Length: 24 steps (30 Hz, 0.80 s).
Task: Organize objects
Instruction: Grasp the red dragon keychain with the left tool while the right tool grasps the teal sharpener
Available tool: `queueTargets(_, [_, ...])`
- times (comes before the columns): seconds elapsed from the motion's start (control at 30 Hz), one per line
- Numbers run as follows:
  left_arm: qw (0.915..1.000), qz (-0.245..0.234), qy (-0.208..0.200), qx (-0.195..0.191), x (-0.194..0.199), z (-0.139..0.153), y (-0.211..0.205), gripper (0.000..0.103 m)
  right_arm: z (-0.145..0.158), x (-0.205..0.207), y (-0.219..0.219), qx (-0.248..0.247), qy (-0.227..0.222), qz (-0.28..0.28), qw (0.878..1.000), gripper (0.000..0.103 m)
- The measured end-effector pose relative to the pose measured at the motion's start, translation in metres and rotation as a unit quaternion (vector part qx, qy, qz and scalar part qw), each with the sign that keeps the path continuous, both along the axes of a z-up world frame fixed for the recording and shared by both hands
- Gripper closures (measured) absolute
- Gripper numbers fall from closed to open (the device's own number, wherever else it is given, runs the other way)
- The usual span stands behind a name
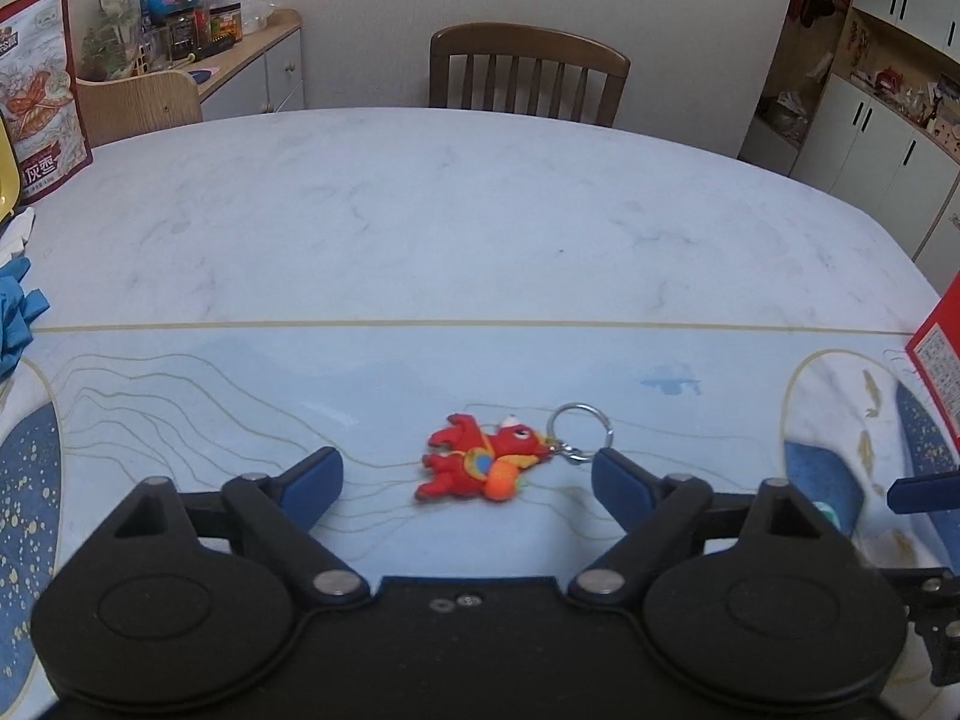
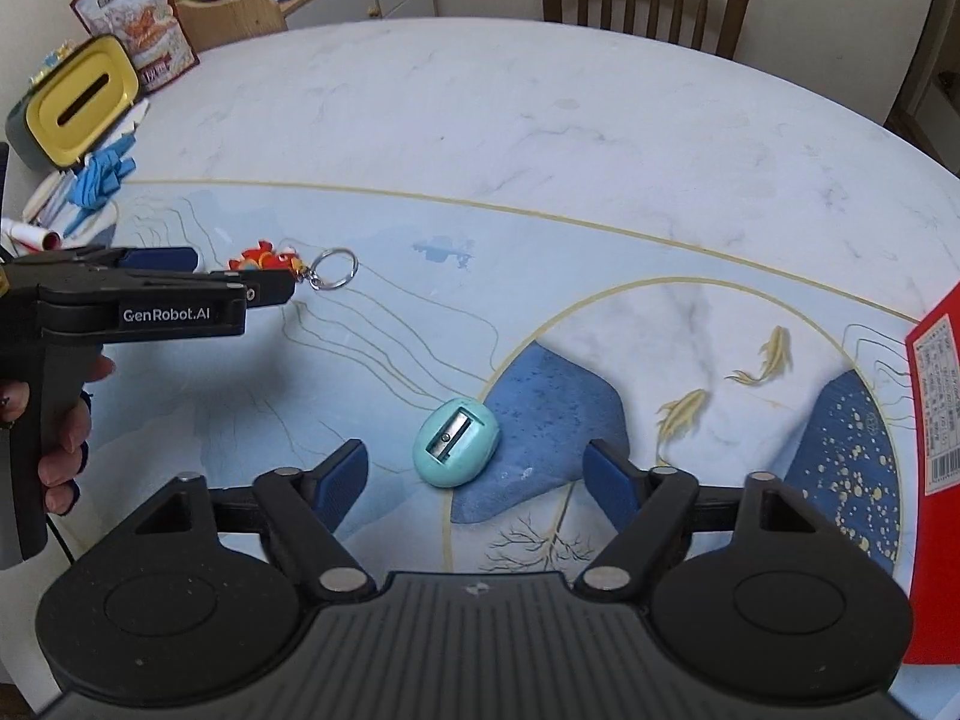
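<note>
A red and orange toy keychain (image 1: 480, 463) with a metal ring (image 1: 581, 425) lies flat on the table. My left gripper (image 1: 467, 474) is open, one blue pad on each side of the toy, not touching it. In the right wrist view the same keychain (image 2: 270, 261) shows just past the left gripper (image 2: 237, 273), held by a hand (image 2: 63, 450). A pale teal egg-shaped pencil sharpener (image 2: 456, 441) lies blade up between the open fingers of my right gripper (image 2: 477, 471), which stands clear of it.
A red box (image 2: 936, 480) stands at the table's right edge. At the far left are a yellow-lidded container (image 2: 78, 102), a snack bag (image 2: 135, 18), blue gloves (image 2: 99, 177) and small clutter. A wooden chair (image 1: 528, 72) stands beyond the patterned table (image 1: 480, 210).
</note>
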<state>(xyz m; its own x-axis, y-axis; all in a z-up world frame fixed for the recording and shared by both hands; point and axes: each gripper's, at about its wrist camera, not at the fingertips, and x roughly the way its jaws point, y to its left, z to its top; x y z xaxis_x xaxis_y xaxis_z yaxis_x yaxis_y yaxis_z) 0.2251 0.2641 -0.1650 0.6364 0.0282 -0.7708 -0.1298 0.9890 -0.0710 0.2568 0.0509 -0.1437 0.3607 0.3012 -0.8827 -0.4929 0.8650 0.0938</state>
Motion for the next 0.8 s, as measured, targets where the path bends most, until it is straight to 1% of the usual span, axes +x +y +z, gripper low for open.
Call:
queueTargets(0.03, [1.0000, -0.001, 0.000, 0.002, 0.000, -0.001, 0.000, 0.018, -0.002, 0.000, 0.002, -0.002, 0.002, 0.001, 1.000, 0.031])
queueTargets(0.17, [0.9999, -0.005, -0.009, 0.013, 0.000, -0.003, 0.000, 0.022, -0.007, 0.002, 0.006, -0.005, 0.008, 0.000, 1.000, 0.034])
queueTargets(0.23, [0.9998, -0.007, -0.010, 0.016, 0.000, -0.004, -0.001, 0.025, -0.009, 0.003, 0.007, -0.008, 0.010, 0.000, 1.000, 0.040])
queueTargets(0.3, [0.9998, -0.007, -0.007, 0.018, 0.002, -0.006, -0.002, 0.028, -0.011, 0.004, 0.008, -0.010, 0.013, 0.000, 1.000, 0.041])
queueTargets(0.5, [0.9994, -0.010, -0.014, 0.031, 0.002, -0.007, -0.004, 0.036, -0.014, 0.004, 0.013, -0.014, 0.017, 0.005, 1.000, 0.053])
queueTargets(0.6, [0.9991, -0.014, -0.017, 0.036, 0.001, -0.007, -0.005, 0.044, -0.014, 0.004, 0.015, -0.018, 0.016, 0.010, 1.000, 0.059])
queueTargets(0.67, [0.9990, -0.018, -0.018, 0.037, 0.001, -0.007, -0.007, 0.051, -0.015, 0.002, 0.017, -0.020, 0.015, 0.013, 1.000, 0.060])
queueTargets(0.7, [0.9989, -0.021, -0.019, 0.038, 0.001, -0.007, -0.008, 0.054, -0.015, 0.002, 0.017, -0.020, 0.015, 0.014, 1.000, 0.060])
queueTargets(0.77, [0.9987, -0.027, -0.019, 0.039, 0.001, -0.007, -0.010, 0.062, -0.016, 0.001, 0.018, -0.022, 0.015, 0.014, 1.000, 0.064])
queueTargets(0.8, [0.9986, -0.029, -0.020, 0.039, 0.001, -0.006, -0.011, 0.063, -0.016, 0.001, 0.018, -0.024, 0.014, 0.014, 1.000, 0.065])
